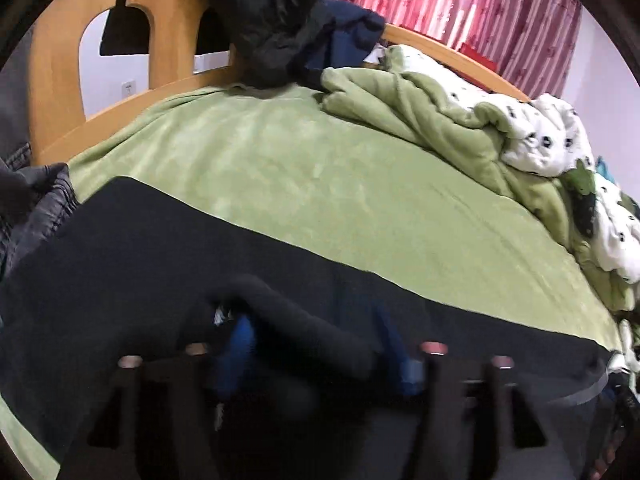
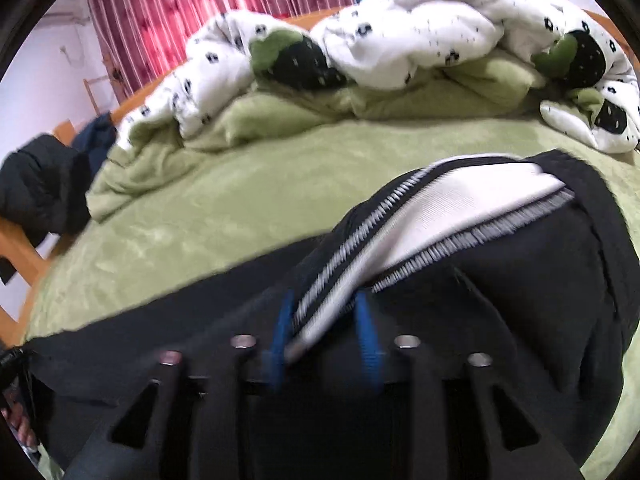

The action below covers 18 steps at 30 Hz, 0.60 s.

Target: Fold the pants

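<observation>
Black pants (image 1: 160,248) lie spread across the green bed sheet (image 1: 320,168). In the left wrist view my left gripper (image 1: 318,350) stands open low over them. A raised fold of black cloth (image 1: 304,320) lies loose between its blue pads (image 1: 240,340). In the right wrist view the pants (image 2: 520,280) are turned so that a white inner strip with grey stitched seams (image 2: 460,200) shows. The strip's near end runs between the blue pads (image 2: 366,332) of my right gripper (image 2: 324,334), whose jaws stand apart around it.
A rumpled green and white duvet (image 2: 400,32) is heaped along the far side of the bed. Dark jackets (image 1: 280,20) hang on the wooden headboard (image 1: 52,80). A grey garment (image 1: 52,196) lies at the left edge. Red curtains (image 2: 160,20) hang behind.
</observation>
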### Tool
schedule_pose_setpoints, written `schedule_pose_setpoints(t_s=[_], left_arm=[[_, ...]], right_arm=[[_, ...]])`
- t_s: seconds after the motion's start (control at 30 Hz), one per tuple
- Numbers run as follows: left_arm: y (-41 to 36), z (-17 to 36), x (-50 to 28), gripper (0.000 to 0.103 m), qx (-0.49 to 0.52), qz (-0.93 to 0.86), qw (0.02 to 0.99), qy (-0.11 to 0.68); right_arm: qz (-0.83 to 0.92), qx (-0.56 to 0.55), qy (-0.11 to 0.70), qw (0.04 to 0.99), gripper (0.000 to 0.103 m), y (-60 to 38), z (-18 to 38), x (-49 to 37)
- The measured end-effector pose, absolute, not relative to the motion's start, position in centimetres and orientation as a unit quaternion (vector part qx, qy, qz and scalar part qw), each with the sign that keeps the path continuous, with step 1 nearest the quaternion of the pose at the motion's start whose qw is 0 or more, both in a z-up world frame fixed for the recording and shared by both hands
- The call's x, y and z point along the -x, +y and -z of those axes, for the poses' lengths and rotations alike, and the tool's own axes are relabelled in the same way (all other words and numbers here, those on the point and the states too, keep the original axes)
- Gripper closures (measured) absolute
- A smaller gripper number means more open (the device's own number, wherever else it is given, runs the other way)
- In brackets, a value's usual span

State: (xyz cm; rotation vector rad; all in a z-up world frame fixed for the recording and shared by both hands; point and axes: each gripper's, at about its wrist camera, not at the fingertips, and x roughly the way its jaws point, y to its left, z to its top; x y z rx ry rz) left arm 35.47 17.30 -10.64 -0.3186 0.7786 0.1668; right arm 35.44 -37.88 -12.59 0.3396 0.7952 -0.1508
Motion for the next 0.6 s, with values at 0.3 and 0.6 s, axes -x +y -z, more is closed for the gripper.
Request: schedule_pose_setpoints(t_s=[0.3, 0.6], left_arm=[[14.9, 10.5, -23.2, 0.027, 0.108, -0.049, 0.922, 0.370], [16.8, 14.6, -17.0, 0.027, 0.138, -0.037, 0.892, 0.428]], right_arm=[[0.040, -0.138, 0.408, 0.901, 0.044, -37.9, 11.6, -26.8], [0.044, -0.128, 0.449, 0.883, 0.044, -38.5, 13.6, -17.2]])
